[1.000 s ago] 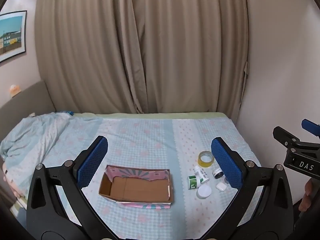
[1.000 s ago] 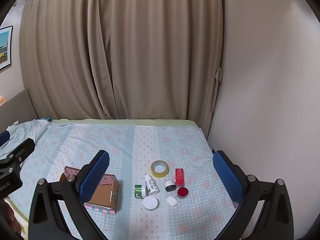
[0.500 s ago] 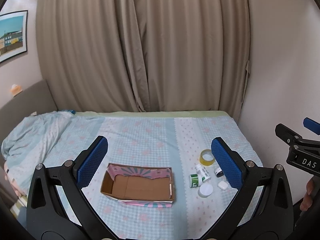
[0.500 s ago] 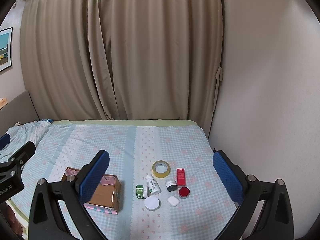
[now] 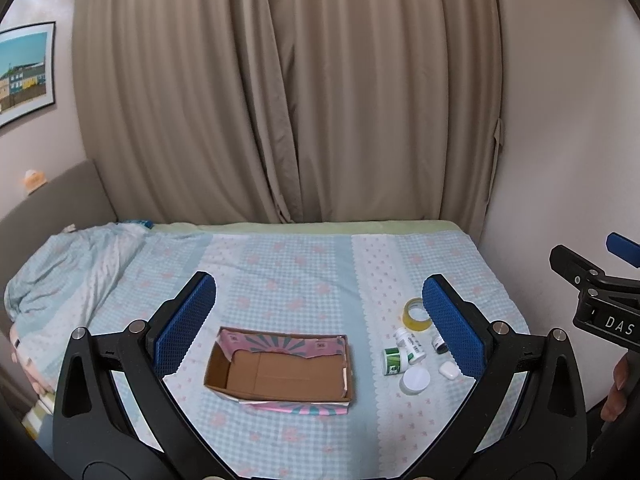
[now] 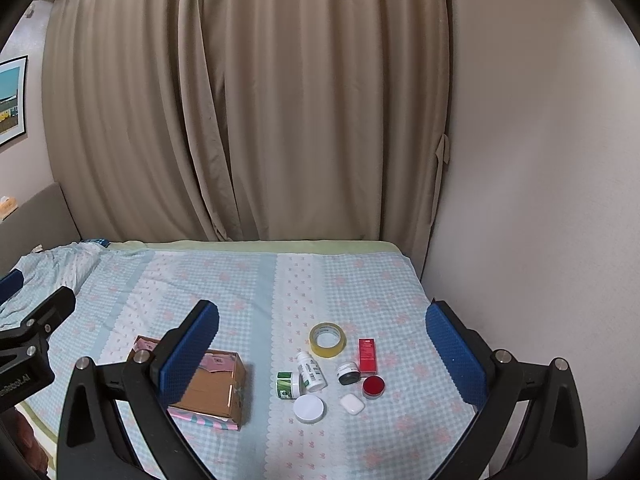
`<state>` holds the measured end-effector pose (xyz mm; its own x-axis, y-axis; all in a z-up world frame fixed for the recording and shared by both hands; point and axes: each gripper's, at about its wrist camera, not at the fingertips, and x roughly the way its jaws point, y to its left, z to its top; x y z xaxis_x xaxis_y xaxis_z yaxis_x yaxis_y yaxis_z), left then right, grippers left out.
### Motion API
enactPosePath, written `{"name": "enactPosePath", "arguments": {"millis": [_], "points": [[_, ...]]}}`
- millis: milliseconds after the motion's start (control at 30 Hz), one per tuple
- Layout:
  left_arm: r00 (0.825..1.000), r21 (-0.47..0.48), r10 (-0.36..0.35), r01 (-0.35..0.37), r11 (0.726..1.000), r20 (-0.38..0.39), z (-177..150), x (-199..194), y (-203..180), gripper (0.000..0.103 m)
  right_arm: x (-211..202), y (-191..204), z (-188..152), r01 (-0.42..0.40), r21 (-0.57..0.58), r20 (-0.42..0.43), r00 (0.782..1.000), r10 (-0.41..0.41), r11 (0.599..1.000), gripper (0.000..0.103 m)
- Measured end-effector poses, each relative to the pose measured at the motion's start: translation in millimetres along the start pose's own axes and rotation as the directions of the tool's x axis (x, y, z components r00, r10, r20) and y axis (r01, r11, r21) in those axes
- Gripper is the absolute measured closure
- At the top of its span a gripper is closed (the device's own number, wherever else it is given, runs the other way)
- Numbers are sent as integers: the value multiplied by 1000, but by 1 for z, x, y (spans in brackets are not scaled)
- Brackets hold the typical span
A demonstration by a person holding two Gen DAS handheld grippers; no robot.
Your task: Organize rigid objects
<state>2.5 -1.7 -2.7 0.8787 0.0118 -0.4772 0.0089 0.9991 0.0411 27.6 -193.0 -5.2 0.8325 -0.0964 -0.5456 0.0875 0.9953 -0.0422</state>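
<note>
The left gripper [image 5: 318,322] has its jaws wide open, and nothing is between them. It hangs in the air above the bed [image 5: 304,264]. The right gripper [image 6: 322,350] is wide open too, and it holds nothing. It also hangs over the bed.

Seen from the left wrist, a cardboard box [image 5: 282,372] sits on the bed between the two blue pads [image 5: 184,322]. The box is open on top, and its inside looks brown and bare. It has pink and teal paper on the outside.

To the right of the box, well apart from it, lies a small bunch of things. They show best from the right wrist. A roll of yellow tape [image 6: 327,340] lies flat at the back. Near it a red box [image 6: 367,355] lies flat. A white bottle [image 6: 311,371] lies on its side, touching a green and white jar [image 6: 287,385]. A small dark jar [image 6: 348,373] stands just beside a round red tin [image 6: 373,387]. In front are a round white lid [image 6: 309,409] and a small white case [image 6: 352,403].

The bed has a light blue checked sheet with pink flowers. A crumpled blanket [image 5: 60,276] lies at the left end. Tan curtains [image 5: 280,92] hang behind the bed. A framed picture [image 5: 26,70] is on the left wall.
</note>
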Motion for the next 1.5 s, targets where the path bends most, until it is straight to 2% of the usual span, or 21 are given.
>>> {"name": "enactPosePath", "arguments": {"millis": [800, 1000, 1300, 1500], "points": [[1000, -6, 1, -1, 1000, 4, -5, 0, 1, 0, 0, 5, 2, -2, -10, -5, 1000, 2, 1000, 0], [999, -15, -20, 20, 1000, 28, -6, -4, 2, 0, 1, 5, 1, -2, -14, -5, 1000, 2, 1000, 0], [997, -24, 23, -21, 999, 74, -5, -9, 7, 0, 1, 5, 2, -2, -13, -5, 1000, 2, 1000, 0], [998, -12, 42, -41, 999, 51, -4, -1, 8, 0, 2, 5, 0, -1, -10, -8, 1000, 1, 1000, 0]]}}
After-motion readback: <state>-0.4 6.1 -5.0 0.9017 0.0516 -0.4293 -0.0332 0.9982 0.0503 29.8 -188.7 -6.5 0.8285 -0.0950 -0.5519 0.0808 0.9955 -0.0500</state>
